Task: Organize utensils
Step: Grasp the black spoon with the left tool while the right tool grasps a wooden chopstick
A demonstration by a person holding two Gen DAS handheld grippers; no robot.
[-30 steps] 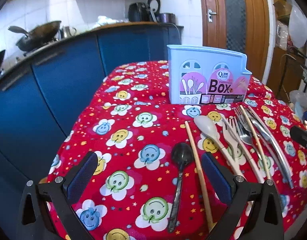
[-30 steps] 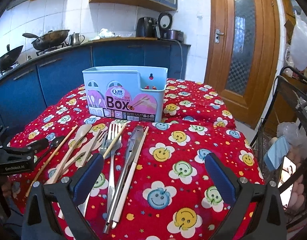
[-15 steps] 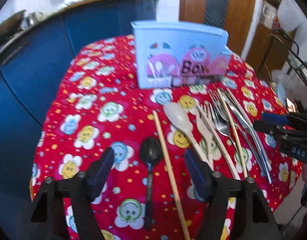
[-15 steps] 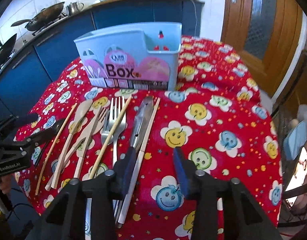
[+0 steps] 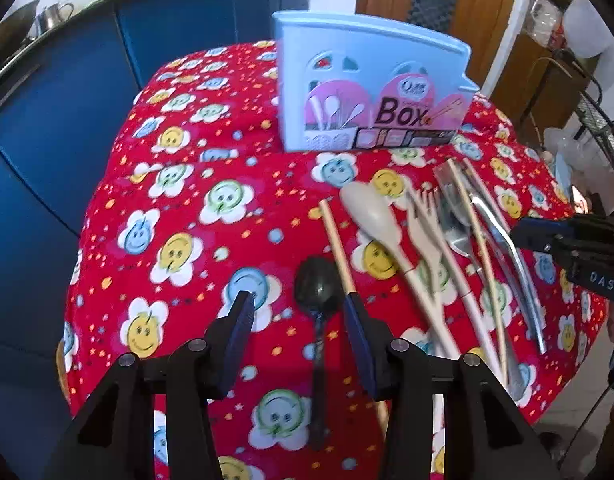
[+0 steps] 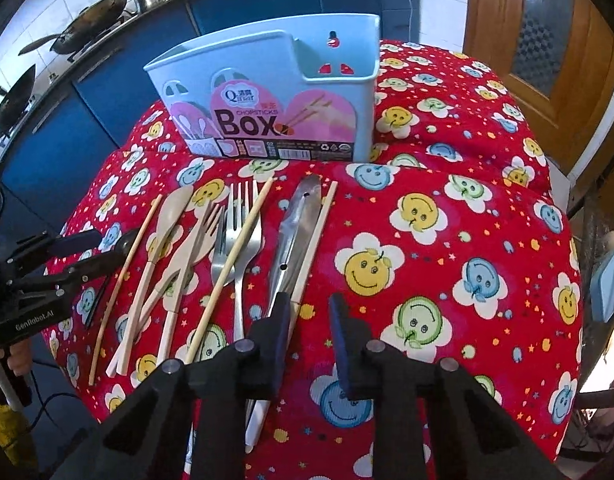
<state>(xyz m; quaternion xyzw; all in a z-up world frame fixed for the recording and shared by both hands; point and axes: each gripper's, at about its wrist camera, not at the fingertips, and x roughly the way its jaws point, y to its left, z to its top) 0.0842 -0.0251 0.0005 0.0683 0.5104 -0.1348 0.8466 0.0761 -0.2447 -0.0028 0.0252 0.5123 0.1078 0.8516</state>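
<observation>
A light blue utensil box (image 5: pixel 371 92) (image 6: pixel 275 92) stands upright at the back of the red smiley tablecloth (image 6: pixel 447 240). In front of it lies a row of utensils: a black spoon (image 5: pixel 319 284), a wooden chopstick (image 5: pixel 335 236), a beige spoon (image 5: pixel 371 216), a beige fork (image 5: pixel 423 224), metal forks (image 6: pixel 235 240), metal tongs (image 6: pixel 299 224) and a pale chopstick (image 6: pixel 319 232). My left gripper (image 5: pixel 297 308) points down over the black spoon, jaws closing around its neck, pads apart from it. My right gripper (image 6: pixel 311 308) is closing beside the pale chopstick's lower end, gripping nothing.
Blue kitchen cabinets (image 5: pixel 67 120) with woks (image 6: pixel 87 12) stand behind and left of the table. A wooden door (image 6: pixel 547 60) and a wire rack (image 5: pixel 599 128) are on the right. The cloth drops off at the near edge. A hand (image 6: pixel 11 356) holds the left gripper.
Both grippers tipped down toward the table and their jaws narrowed a lot. The left one came in over the black spoon, the right one over the lower end of the tongs and chopstick.
</observation>
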